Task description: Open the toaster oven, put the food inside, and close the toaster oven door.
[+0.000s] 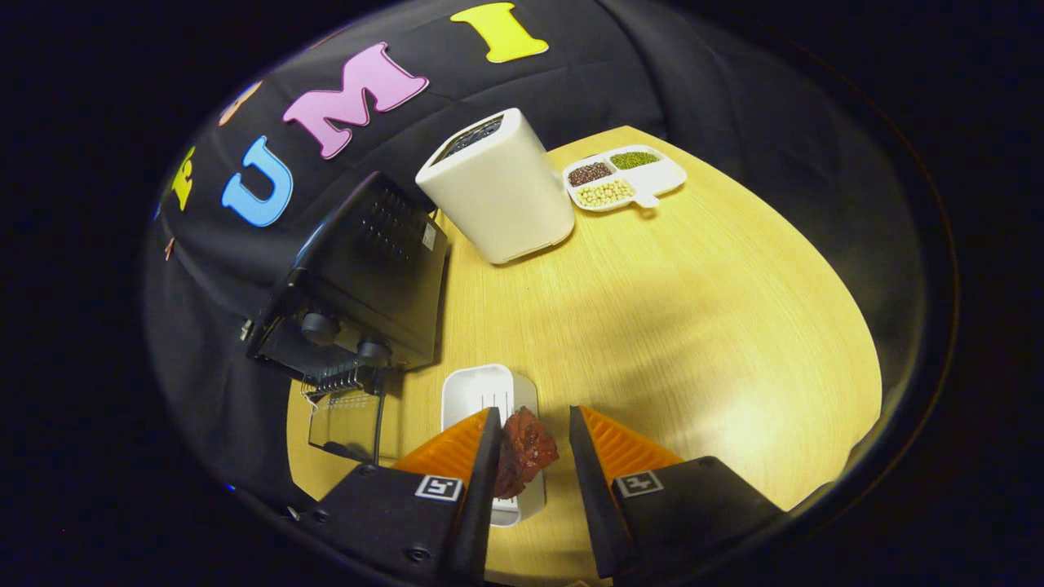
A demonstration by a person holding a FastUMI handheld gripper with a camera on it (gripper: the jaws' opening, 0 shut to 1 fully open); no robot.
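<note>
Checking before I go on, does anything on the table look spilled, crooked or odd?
Nothing spilled. The toaster oven door hangs open. The meat piece leans against one finger of the open tool, over the white tray.

The gripper (pixel 534 412) is built on two black, blocky housings (pixel 383 514), each marked near its inner edge with a small square black-and-white tag (pixel 439 487). Round screws (pixel 418 553) are set into the left housing. Two wedge-shaped fingers (pixel 620 444) with ribbed outer faces are carried ahead, held parted.
</note>
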